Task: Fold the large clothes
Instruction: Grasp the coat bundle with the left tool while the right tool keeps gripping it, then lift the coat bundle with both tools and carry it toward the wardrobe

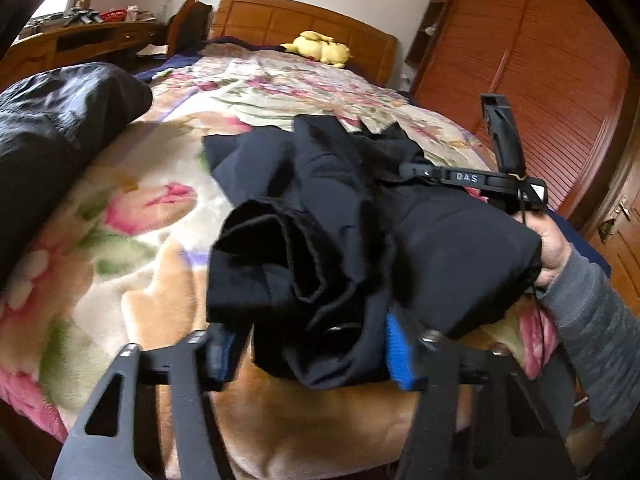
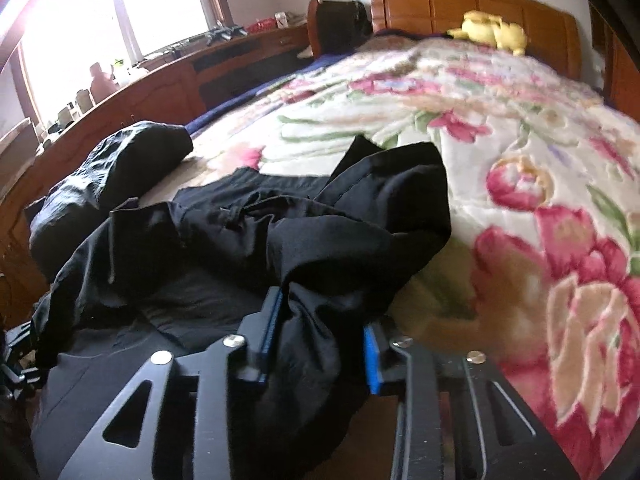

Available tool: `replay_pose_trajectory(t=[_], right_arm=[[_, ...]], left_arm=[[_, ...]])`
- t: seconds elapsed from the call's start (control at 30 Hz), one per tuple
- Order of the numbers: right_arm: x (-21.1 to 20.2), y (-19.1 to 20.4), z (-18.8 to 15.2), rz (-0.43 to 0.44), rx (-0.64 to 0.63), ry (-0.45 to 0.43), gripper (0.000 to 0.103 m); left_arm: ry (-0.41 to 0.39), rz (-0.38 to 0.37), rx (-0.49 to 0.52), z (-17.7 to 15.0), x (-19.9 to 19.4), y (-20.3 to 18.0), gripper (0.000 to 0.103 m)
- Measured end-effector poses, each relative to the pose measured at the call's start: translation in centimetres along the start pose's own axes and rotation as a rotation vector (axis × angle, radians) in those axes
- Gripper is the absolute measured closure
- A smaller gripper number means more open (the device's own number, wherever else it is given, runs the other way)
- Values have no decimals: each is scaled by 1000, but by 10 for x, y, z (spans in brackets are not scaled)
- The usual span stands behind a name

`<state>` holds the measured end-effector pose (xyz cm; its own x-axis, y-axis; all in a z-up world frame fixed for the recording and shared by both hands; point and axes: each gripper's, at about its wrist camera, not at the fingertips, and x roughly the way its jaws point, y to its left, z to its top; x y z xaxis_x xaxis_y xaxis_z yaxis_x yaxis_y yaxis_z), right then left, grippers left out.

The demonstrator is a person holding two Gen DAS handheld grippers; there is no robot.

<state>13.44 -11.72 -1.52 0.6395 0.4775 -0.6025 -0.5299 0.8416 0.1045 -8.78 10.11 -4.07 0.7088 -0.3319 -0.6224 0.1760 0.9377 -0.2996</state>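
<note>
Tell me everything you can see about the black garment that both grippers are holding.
The black garment is a matte, woven-looking cloth, bunched and creased rather than flat. A hemmed, stitched edge curls into a roll near the left gripper, whose blue pads clamp a thick wad of it. The right gripper pinches another fold. Between them it drapes over the floral blanket, beside a second dark bundle, which it seems to touch.

garment (image 2: 304, 216) on blanket (image 2: 520, 152) | plush toy (image 2: 490, 32) behind, by headboard (image 2: 432, 4)
</note>
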Motion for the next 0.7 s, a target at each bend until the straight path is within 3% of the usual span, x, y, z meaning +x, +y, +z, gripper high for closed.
replay_pose_trajectory(t=[0.1,0.2,0.37,0.7], right_arm=[[-14,3,-3,-15,-11,-56,80],[-24,6,-8,-38,-27,-91,81],[-38,11,-15,-64,-42,-140,84],[-62,10,-25,-111,-54,-159,86]], left_arm=[[-7,10,39,2,-4,-8,61],[-21,47,84,5,-8,-18,69],[-50,73,114,8,-12,-26,73],[-78,44,166,12,-13,-44,80]])
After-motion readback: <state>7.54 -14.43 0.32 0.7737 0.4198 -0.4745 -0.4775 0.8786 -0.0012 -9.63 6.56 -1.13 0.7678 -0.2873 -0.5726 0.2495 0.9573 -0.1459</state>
